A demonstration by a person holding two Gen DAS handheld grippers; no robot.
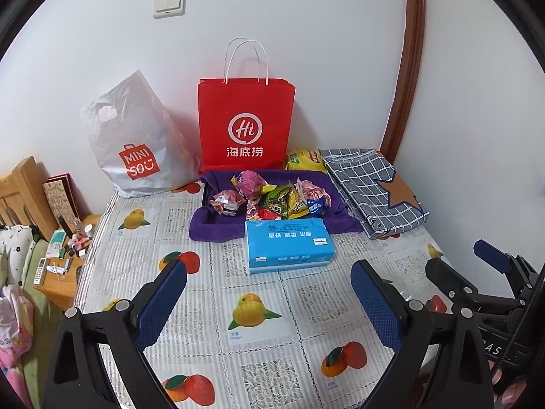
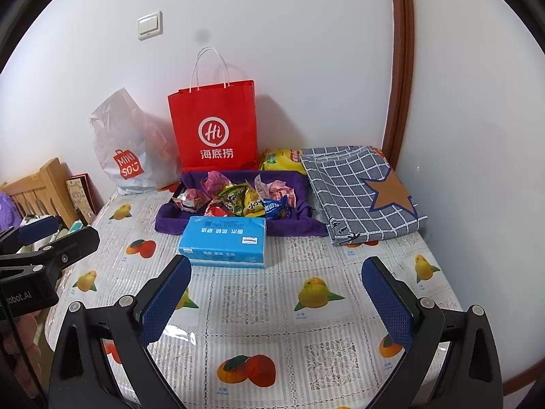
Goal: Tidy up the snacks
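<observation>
From my seat I see both claws held above the fruit-print table (image 1: 190, 310), fingers spread wide and gripping nothing — the left gripper (image 1: 269, 293) and the right gripper (image 2: 276, 289) side by side. My landmark is the blue tissue pack (image 1: 289, 244): it lies ahead of both claws, well clear of the fingertips. Just behind it, touching its far edge, sits the purple tray (image 1: 218, 225) piled with snack packets (image 1: 272, 199). Behind the tray a red paper bag (image 1: 246, 124) stands against the wall, a white plastic bag (image 1: 136, 143) to its left. Right of the tray lies a folded checked cloth (image 1: 371, 191) — a yellow packet (image 1: 301, 160) behind it.
</observation>
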